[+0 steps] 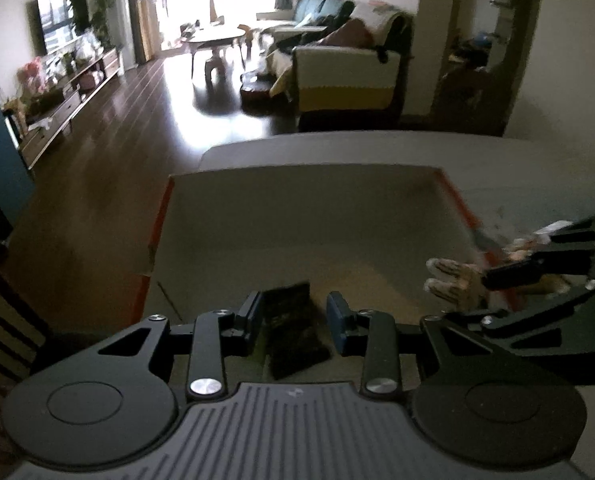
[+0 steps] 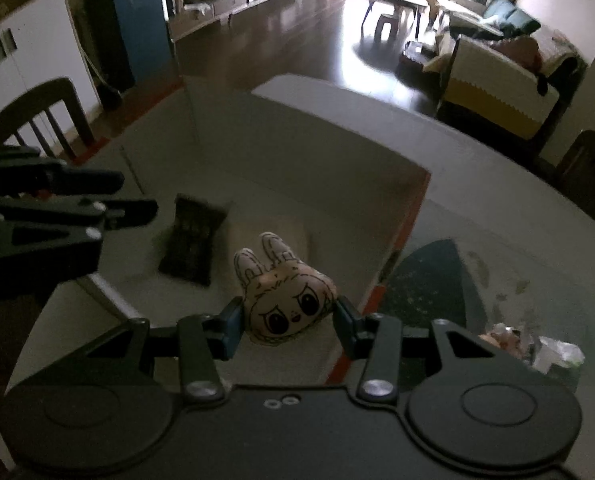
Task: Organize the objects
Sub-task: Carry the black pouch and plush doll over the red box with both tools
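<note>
An open cardboard box (image 1: pixel 459 200) with red edges stands on the grey table. On its floor lies a small dark pouch (image 1: pixel 293 328), also visible in the right wrist view (image 2: pixel 191 240). My left gripper (image 1: pixel 296 320) hovers over the pouch, open, its fingers on either side without clamping it; from the right wrist view the left gripper (image 2: pixel 137 194) sits just left of the pouch. My right gripper (image 2: pixel 289 322) is shut on a pale bunny-face plush (image 2: pixel 289 304), held over the box's right side. The left wrist view shows the plush (image 1: pixel 453 284) and the right gripper (image 1: pixel 501 268).
A dark mat (image 2: pixel 429 280) and crumpled wrappers (image 2: pixel 537 344) lie on the table (image 2: pixel 497 208) to the right of the box. Dark wooden chairs stand at the left (image 2: pixel 37 112) and right (image 2: pixel 589 176). Beyond the table are dark floor and a sofa (image 1: pixel 345 76).
</note>
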